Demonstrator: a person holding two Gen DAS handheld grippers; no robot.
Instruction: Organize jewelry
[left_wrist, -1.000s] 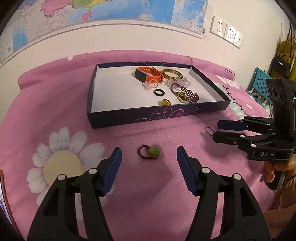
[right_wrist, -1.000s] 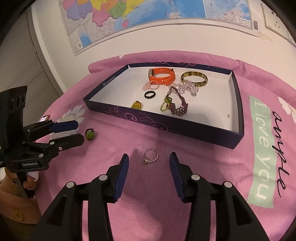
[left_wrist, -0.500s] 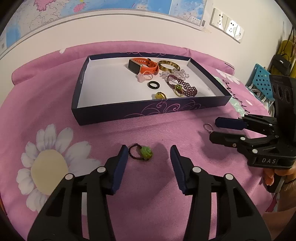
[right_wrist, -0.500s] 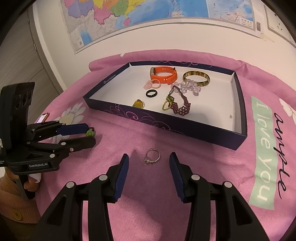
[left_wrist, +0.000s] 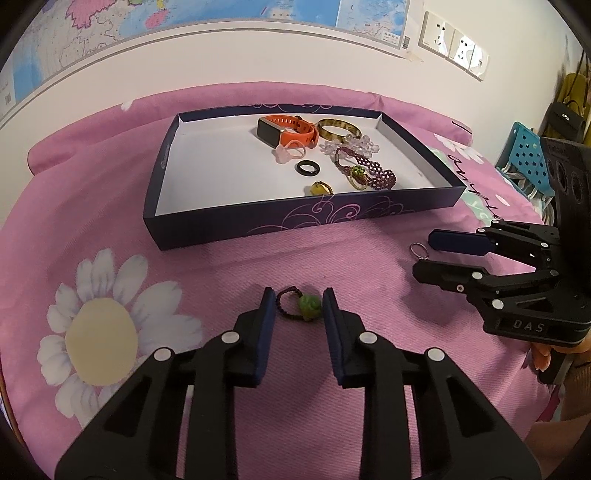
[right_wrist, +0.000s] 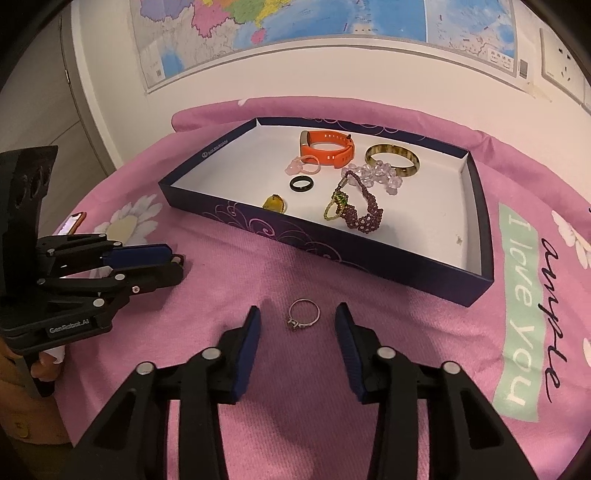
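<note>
A dark beaded ring with a green bead (left_wrist: 300, 304) lies on the pink cloth between the fingers of my left gripper (left_wrist: 298, 300), whose jaws stand close on either side of it, narrowly apart. A silver ring (right_wrist: 303, 315) lies on the cloth between the open fingers of my right gripper (right_wrist: 297, 321); it also shows in the left wrist view (left_wrist: 418, 250). A dark blue box (left_wrist: 229, 225) with a white floor holds an orange watch (left_wrist: 286, 133), a brown bangle (left_wrist: 338, 129), a black ring (left_wrist: 308, 168), a purple beaded bracelet (left_wrist: 369, 171) and other pieces.
The pink flowered cloth (right_wrist: 332, 424) covers the table. A phone (right_wrist: 74, 223) lies at the left edge. A wall with a map and sockets (left_wrist: 454, 46) is behind. A blue stool (left_wrist: 526, 162) stands at the right.
My left gripper has moved forward and its jaws have narrowed around the green-bead ring. My right gripper has stayed over the silver ring, still open.
</note>
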